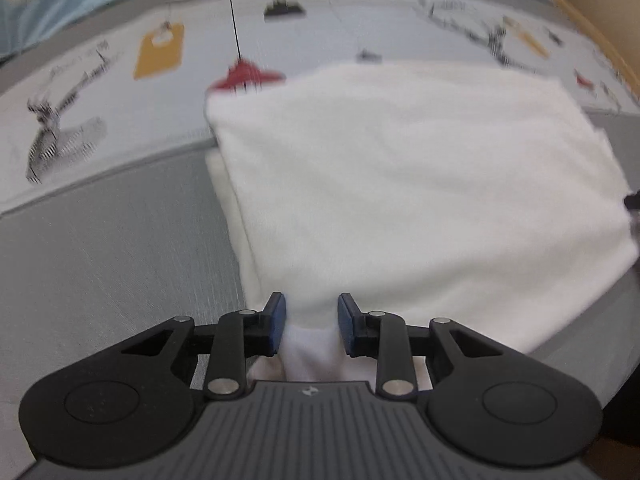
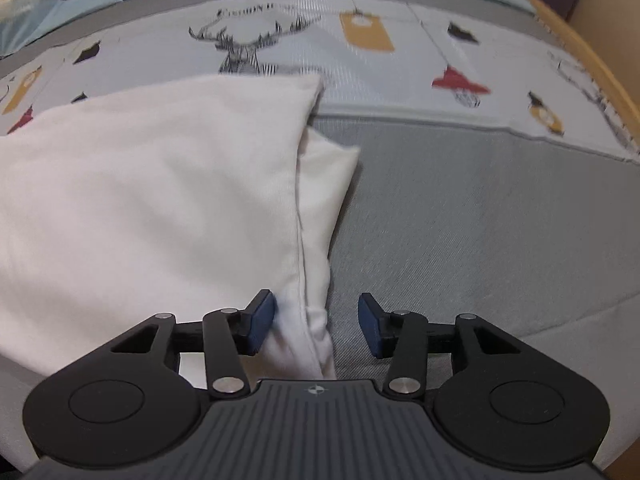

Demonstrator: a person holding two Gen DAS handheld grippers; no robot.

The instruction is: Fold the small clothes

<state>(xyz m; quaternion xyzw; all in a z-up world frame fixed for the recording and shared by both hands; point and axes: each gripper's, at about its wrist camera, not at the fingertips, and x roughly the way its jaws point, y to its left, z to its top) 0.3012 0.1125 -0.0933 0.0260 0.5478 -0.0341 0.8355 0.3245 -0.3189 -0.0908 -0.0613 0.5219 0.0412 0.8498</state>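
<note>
Only rightward, a deer print [image 2: 244, 46] beyond the white garment [image 2: 160, 184].

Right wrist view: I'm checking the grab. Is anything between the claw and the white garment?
Nothing visible: the right claw is open, with the white garment's near edge already between its pads.
</note>
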